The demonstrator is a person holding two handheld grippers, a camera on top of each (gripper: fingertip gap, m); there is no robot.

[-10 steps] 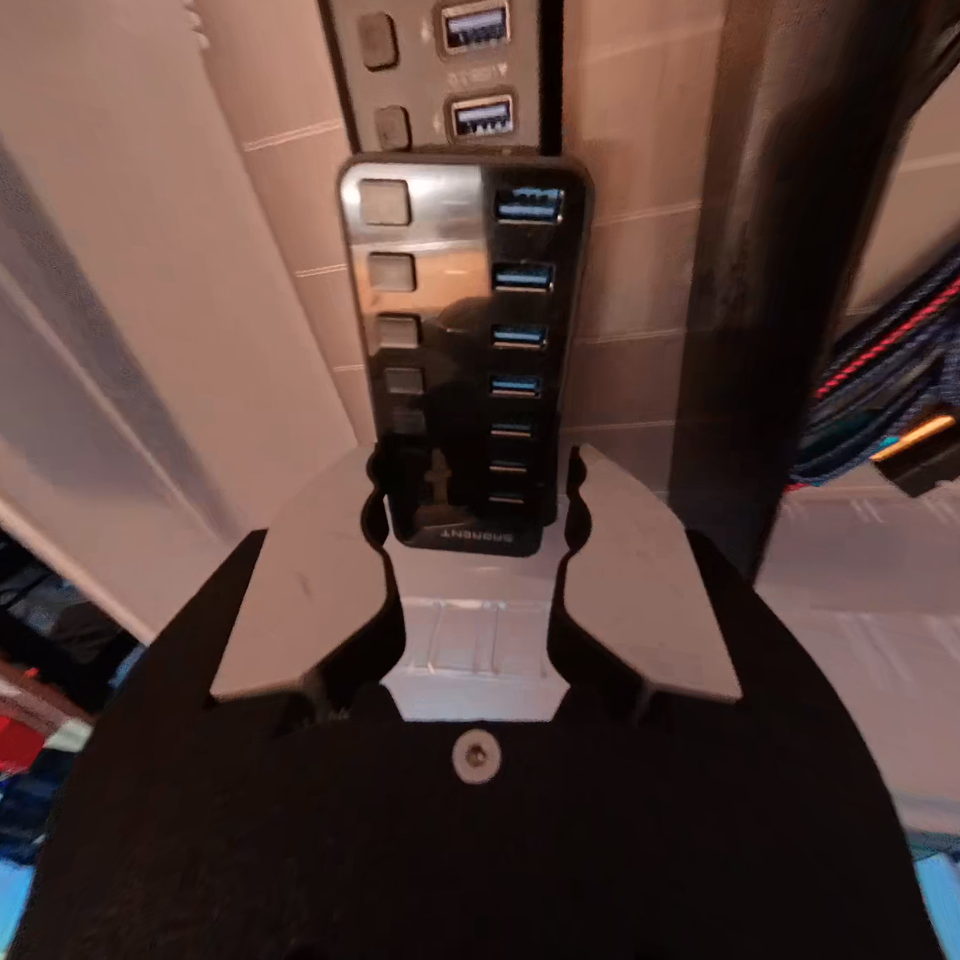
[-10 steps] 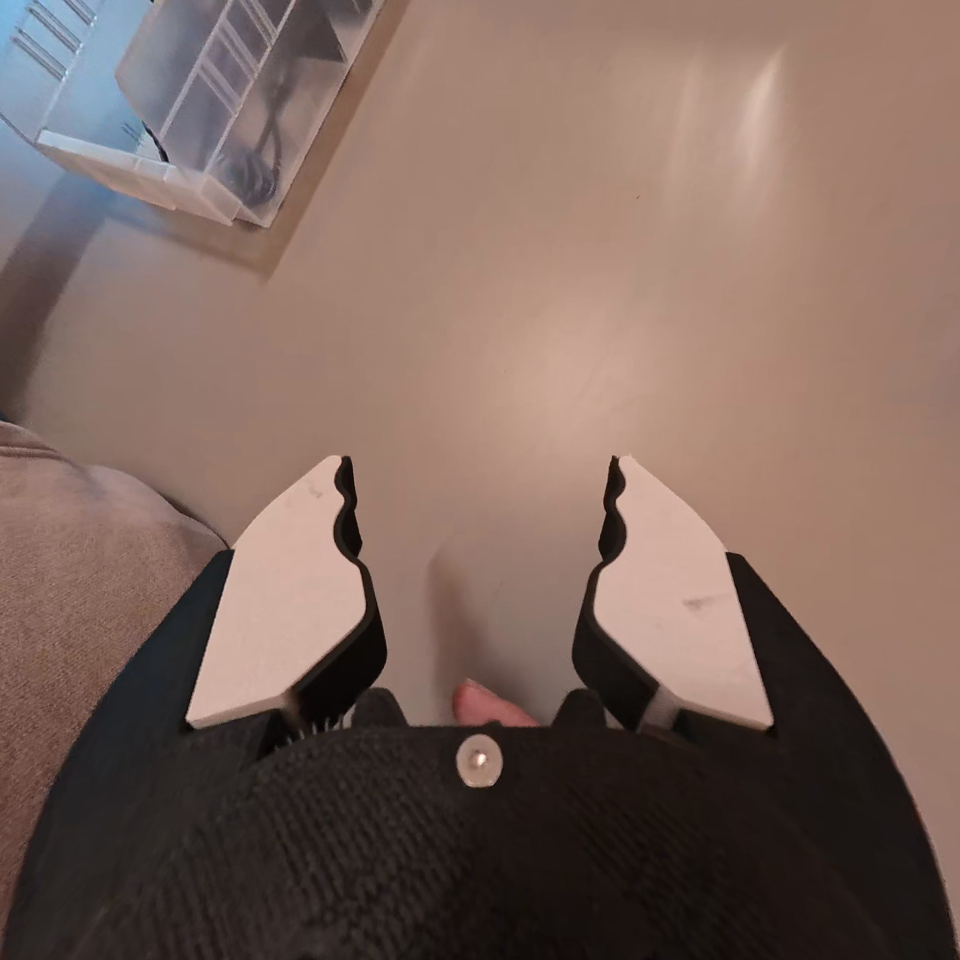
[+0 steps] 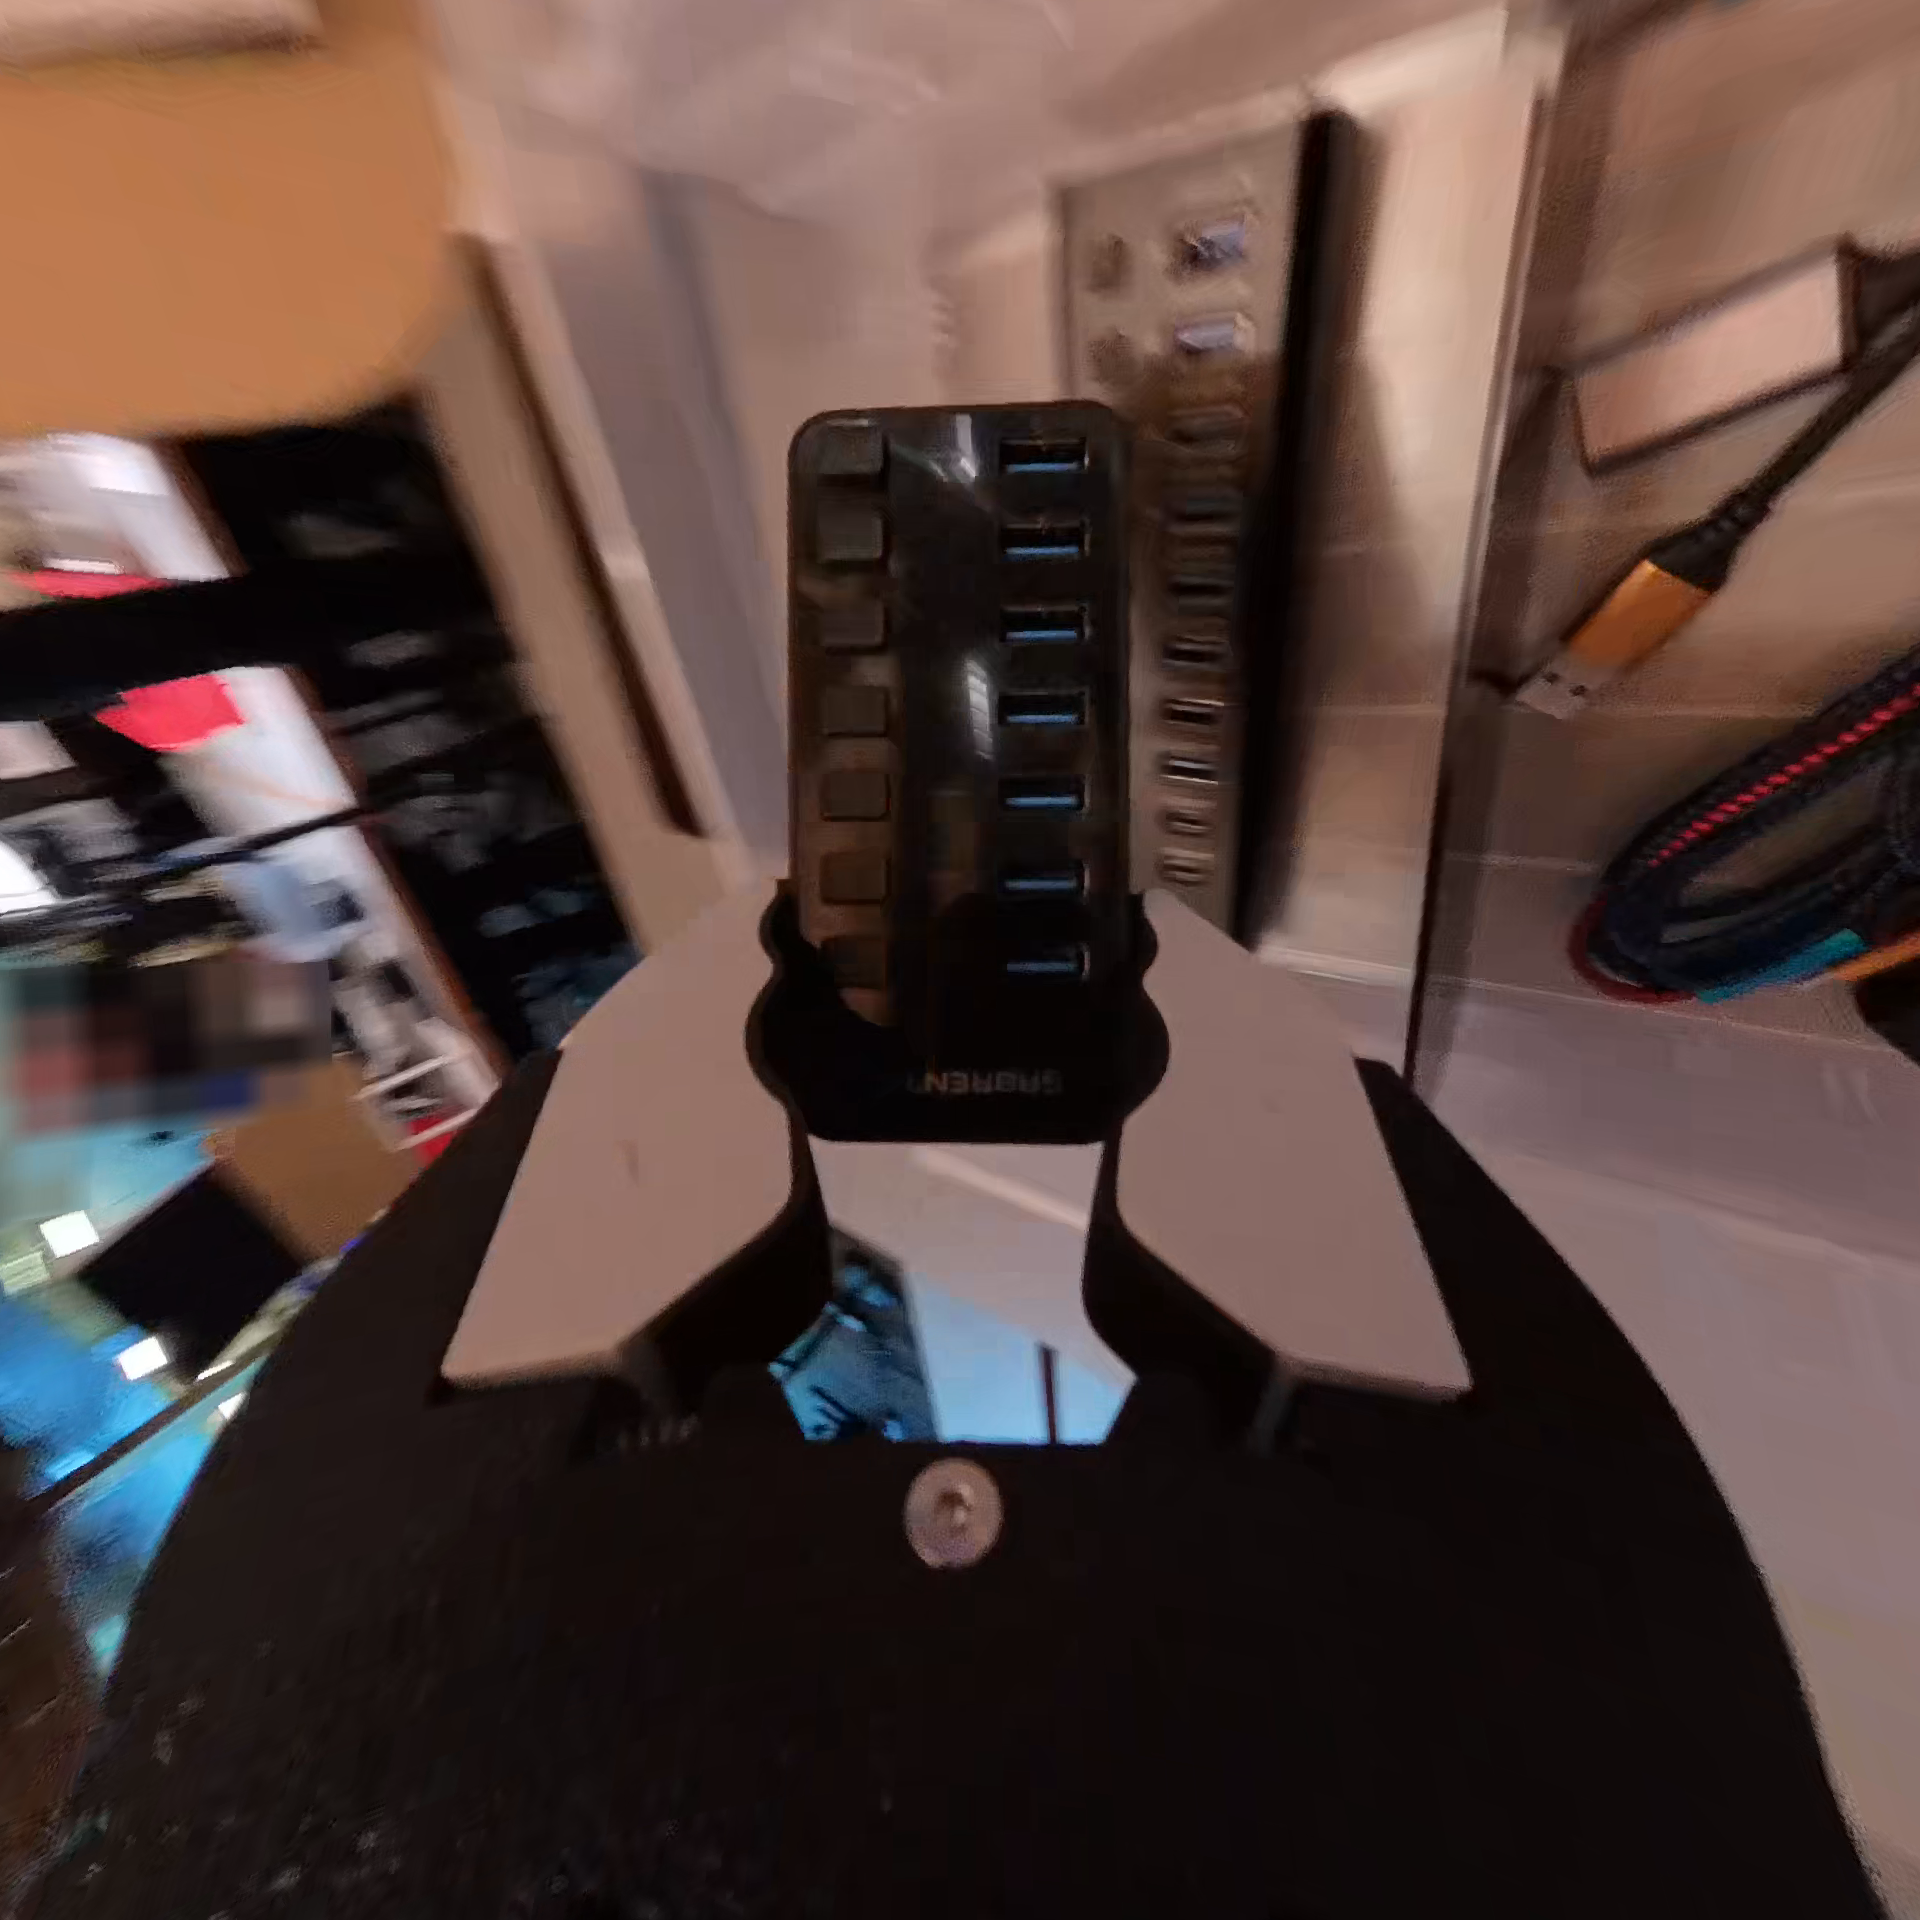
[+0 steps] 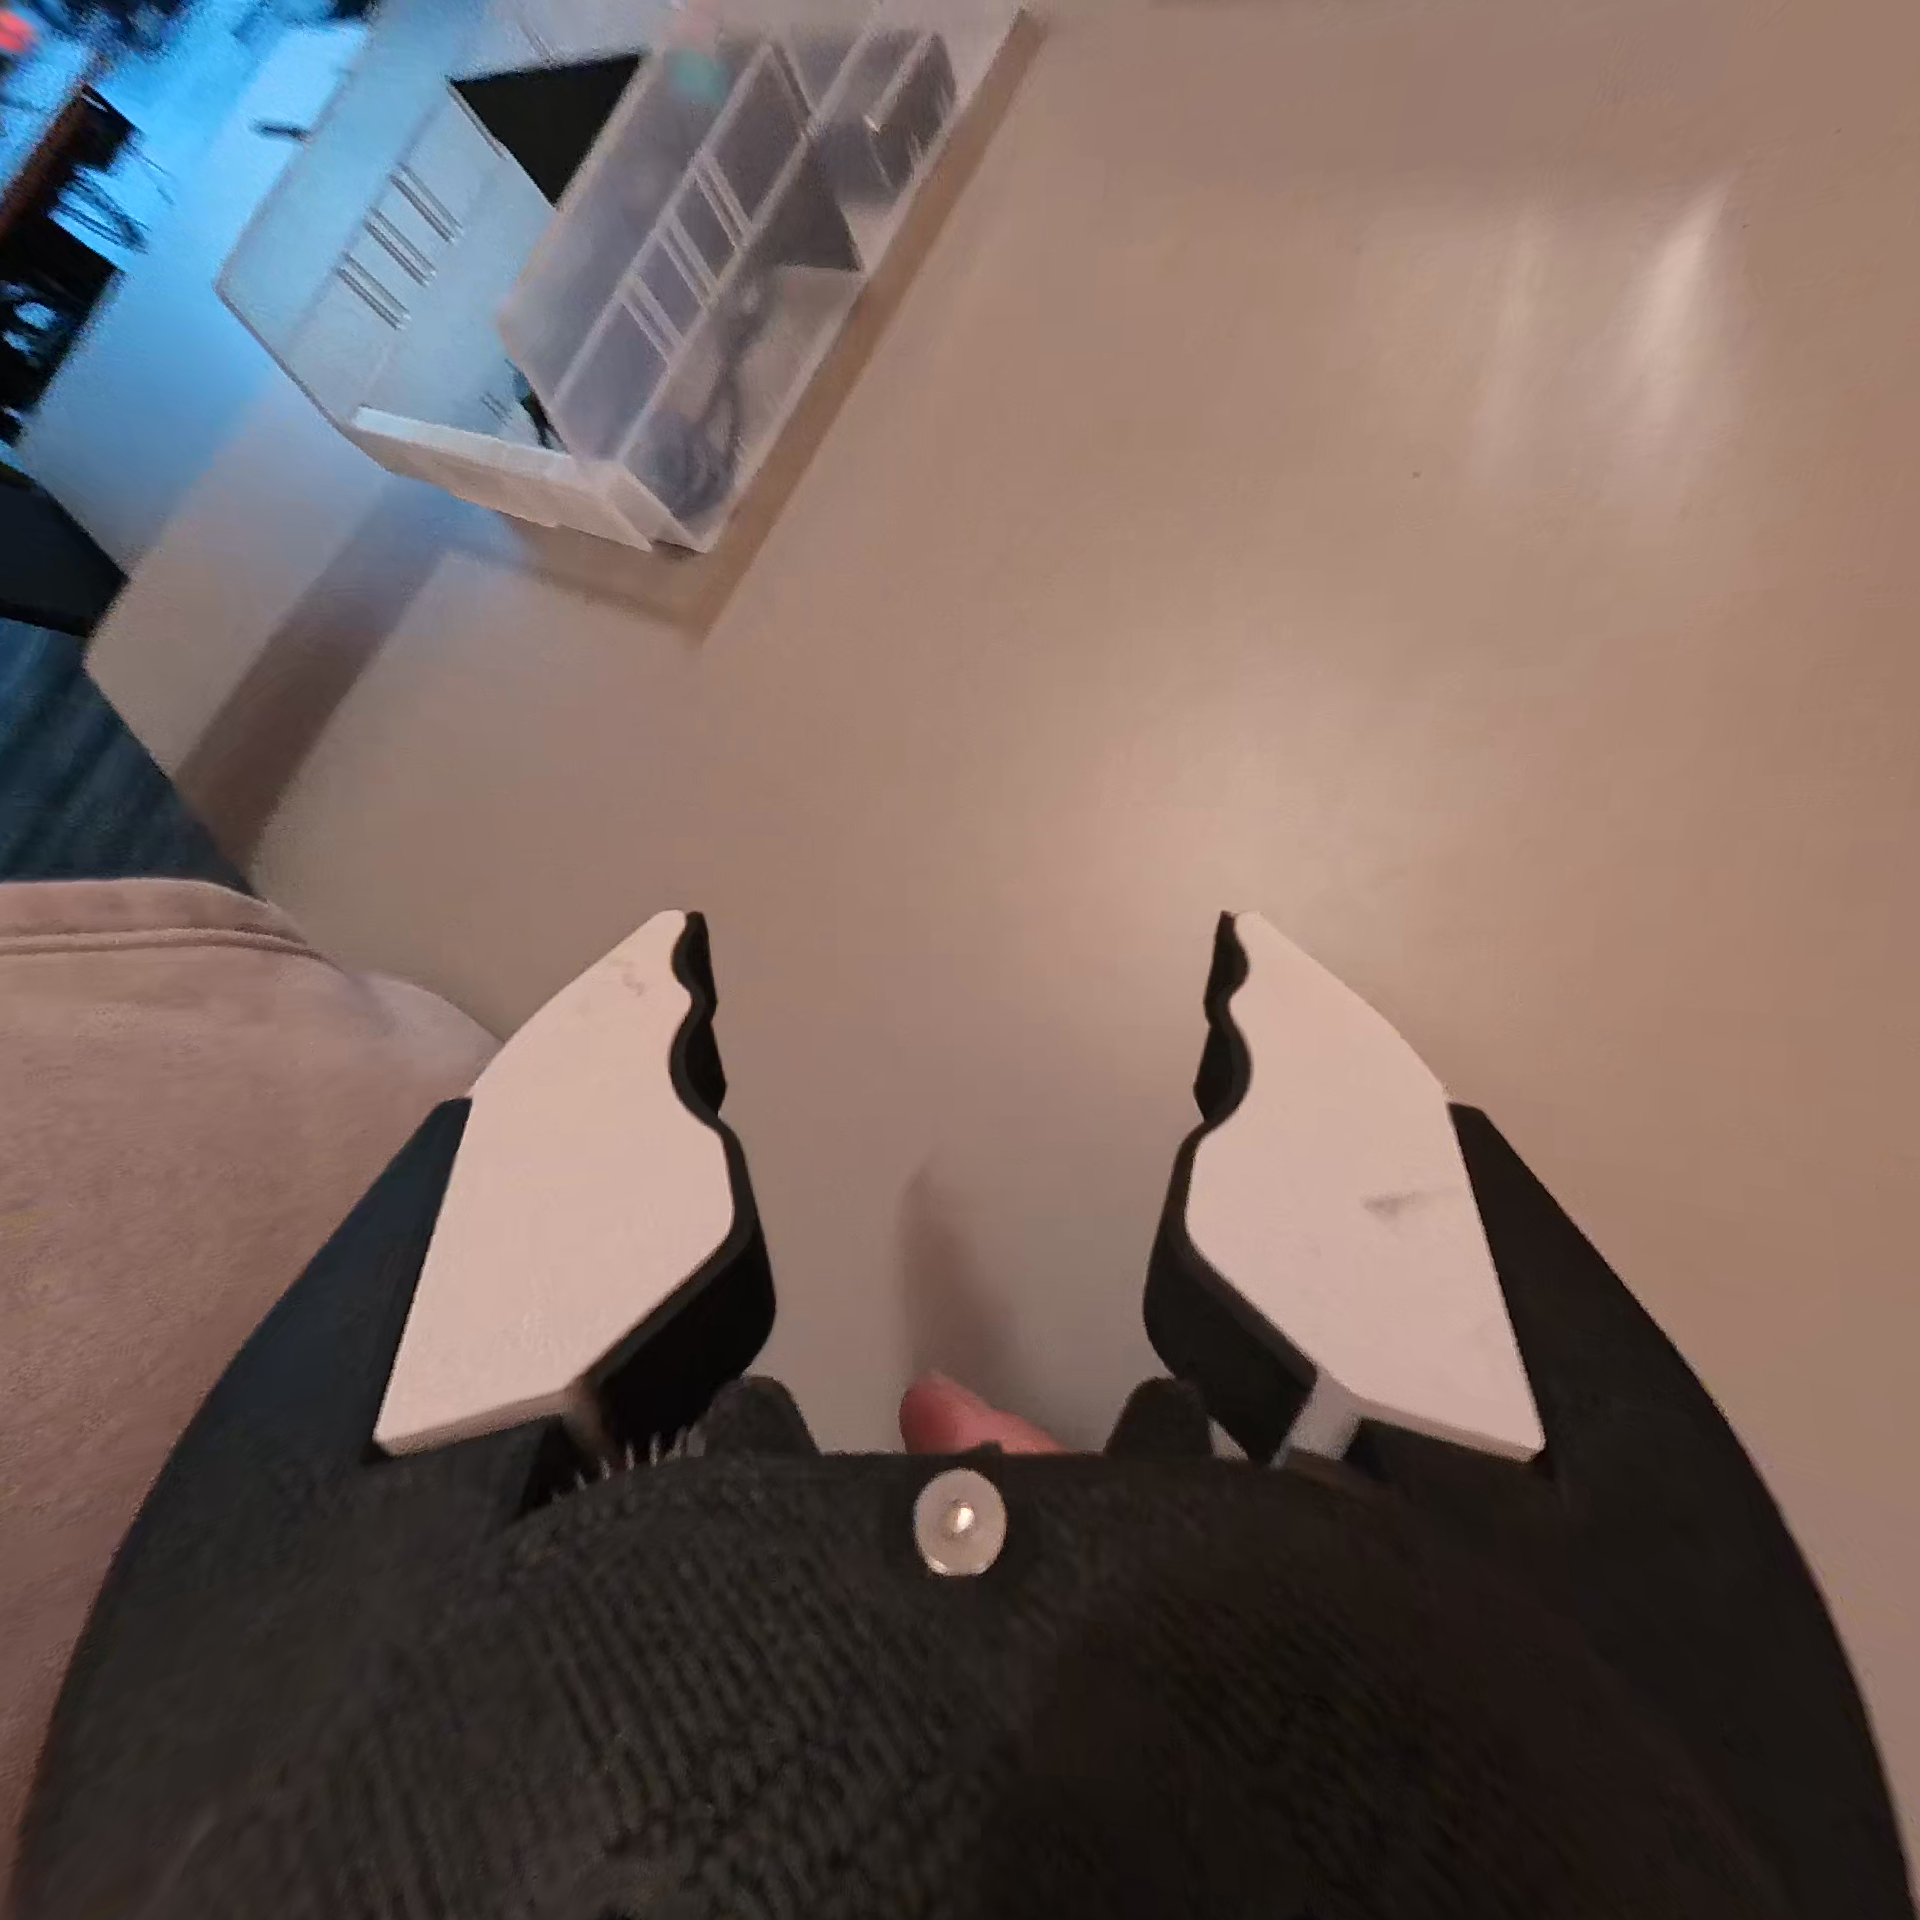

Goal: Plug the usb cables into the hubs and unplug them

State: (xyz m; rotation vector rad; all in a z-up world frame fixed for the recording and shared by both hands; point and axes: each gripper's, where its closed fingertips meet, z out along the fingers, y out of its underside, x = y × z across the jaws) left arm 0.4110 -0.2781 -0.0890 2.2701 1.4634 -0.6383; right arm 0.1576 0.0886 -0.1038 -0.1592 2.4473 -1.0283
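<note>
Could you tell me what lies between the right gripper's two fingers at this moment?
Nothing: the right wrist view shows the right gripper open over bare beige tabletop.

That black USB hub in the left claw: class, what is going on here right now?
A person works two handheld claws. The left claw is shut on the near end of the black USB hub, held up with every visible blue port empty. A second, silver hub stands behind it, and an orange-tipped USB cable lies off to the right, not plugged in. The right claw is open and holds nothing, above a bare beige table.
</note>
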